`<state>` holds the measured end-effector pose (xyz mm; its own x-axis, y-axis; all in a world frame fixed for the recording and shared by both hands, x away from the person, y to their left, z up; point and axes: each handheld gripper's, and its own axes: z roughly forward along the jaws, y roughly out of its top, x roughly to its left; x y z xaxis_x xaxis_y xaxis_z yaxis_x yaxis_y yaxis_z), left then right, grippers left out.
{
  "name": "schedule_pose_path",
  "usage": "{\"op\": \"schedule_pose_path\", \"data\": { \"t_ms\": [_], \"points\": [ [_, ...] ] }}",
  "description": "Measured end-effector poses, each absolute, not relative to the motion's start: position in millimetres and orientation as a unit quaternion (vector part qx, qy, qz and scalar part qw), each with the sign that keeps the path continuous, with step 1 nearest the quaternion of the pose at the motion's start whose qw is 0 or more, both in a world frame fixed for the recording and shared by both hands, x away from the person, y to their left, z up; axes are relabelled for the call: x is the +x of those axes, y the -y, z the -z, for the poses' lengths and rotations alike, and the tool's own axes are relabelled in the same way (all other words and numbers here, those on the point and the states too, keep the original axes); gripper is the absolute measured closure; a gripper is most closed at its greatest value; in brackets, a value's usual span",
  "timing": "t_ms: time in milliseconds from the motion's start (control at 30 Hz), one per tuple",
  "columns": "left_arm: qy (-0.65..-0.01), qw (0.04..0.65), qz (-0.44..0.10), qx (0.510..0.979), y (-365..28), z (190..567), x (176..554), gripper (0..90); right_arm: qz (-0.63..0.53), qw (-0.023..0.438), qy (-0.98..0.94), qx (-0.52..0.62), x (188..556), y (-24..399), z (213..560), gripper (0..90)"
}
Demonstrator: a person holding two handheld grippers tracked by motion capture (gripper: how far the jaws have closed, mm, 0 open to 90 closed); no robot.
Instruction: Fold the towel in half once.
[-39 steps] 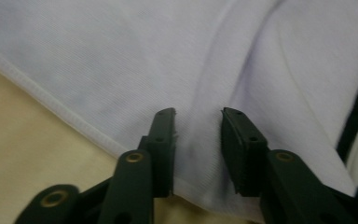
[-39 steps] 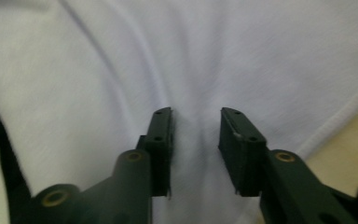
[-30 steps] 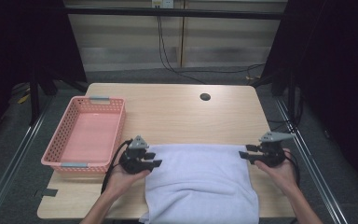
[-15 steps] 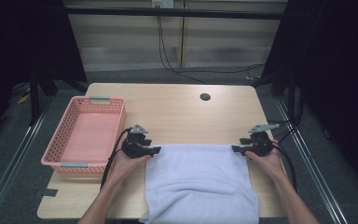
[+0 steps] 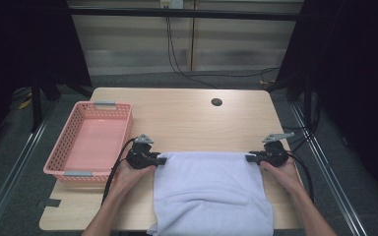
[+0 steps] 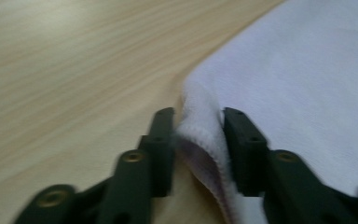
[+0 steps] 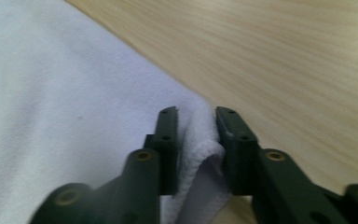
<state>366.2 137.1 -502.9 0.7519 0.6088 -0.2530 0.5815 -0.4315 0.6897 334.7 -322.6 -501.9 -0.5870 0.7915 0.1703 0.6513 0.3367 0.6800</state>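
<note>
My white towel (image 5: 211, 196) lies at six o'clock on the desk (image 5: 187, 118), its near end hanging over the front edge. My left claw (image 5: 161, 160) has just been closing and now pinches the towel's far left corner between its pads. My right claw (image 5: 248, 158) has closed likewise on the far right corner. At nine o'clock sits a pink basket (image 5: 69, 147); a dark hole (image 5: 216, 102) lies toward twelve.

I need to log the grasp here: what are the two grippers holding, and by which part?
The white towel. The left gripper pinches its far left corner, and the right gripper its far right corner; both have just been closing on the cloth.
</note>
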Motion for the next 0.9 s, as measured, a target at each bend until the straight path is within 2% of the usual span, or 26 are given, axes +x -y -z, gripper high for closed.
{"op": "schedule_pose_path", "data": {
  "t_ms": [33, 67, 133, 267, 567, 900],
  "points": [
    [-0.352, 0.400, -0.011, 0.846, -137, 503, 365, 77.2, -0.367, 0.093, -0.811, 0.446, 334, 323, 501, 79.9],
    [-0.350, 0.404, -0.012, 0.845, -135, 502, 364, 80.4, -0.371, 0.094, -0.810, 0.445, 334, 323, 501, 82.4],
    [-0.351, 0.413, -0.016, 0.840, -134, 500, 364, 82.5, -0.378, 0.089, -0.807, 0.446, 333, 324, 499, 84.2],
    [-0.359, 0.454, -0.028, 0.815, -137, 486, 365, 83.2, -0.402, 0.100, -0.791, 0.451, 331, 330, 489, 84.9],
    [-0.355, 0.481, -0.058, 0.800, -135, 458, 378, 83.1, -0.449, 0.129, -0.757, 0.457, 337, 346, 460, 85.2],
    [-0.356, 0.483, -0.092, 0.795, -133, 426, 410, 83.1, -0.457, 0.147, -0.748, 0.459, 374, 347, 436, 85.4]
  ]
}}
